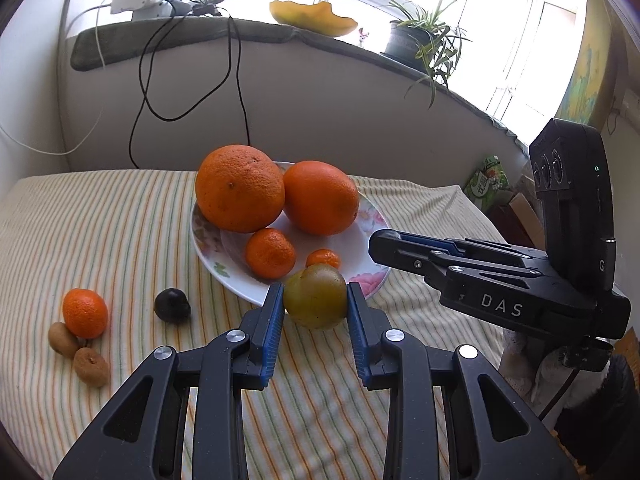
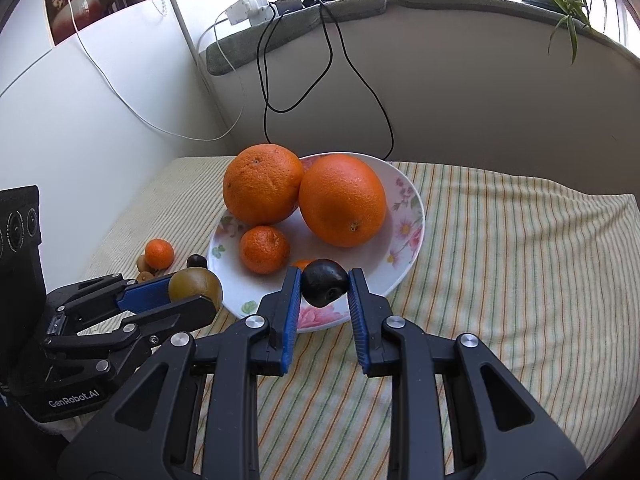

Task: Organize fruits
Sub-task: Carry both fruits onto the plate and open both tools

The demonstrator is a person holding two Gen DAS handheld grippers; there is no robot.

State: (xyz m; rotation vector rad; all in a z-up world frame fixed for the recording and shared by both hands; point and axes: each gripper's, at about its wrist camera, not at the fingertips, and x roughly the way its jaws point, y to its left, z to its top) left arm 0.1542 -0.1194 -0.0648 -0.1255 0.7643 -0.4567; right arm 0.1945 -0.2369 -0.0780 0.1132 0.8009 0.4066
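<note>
plate (image 2: 414, 216): sits just ahead of both our tools on the striped cloth (image 2: 500, 264), already crowded. That's our main worry, since there's only a thin bare strip of plate at the near edge, so anything we drop there could roll off the rim or bump what's inside.

big oranges (image 1: 240, 188): two of them at the far side of the plate, touching each other. One has its navel facing us, the other shows a stem dimple. Roundish, no real long axis.

green-yellow plum (image 1: 316, 300): our left gripper (image 1: 316, 300) is clamped on it, pads on both sides, right at the near rim of the plate. Nearly round, a bit taller than wide. It's pinched out at the fingertips, so we reckon it could squirt forward if we squeeze harder.

mandarins (image 1: 270, 253): one middling, one tiny, lying in the plate just beyond the left tips. A release there would probably knock them.

dark plum (image 2: 324, 283): our right gripper (image 2: 324, 284) is closed on it, over the plate's near rim. Its dimple end points toward us and down. Held by the very tips again, same slip risk.

strays (image 1: 85, 313): a small mandarin, another dark fruit and some brown ones sit on the cloth off to the left of the left tool, still to collect.
</note>
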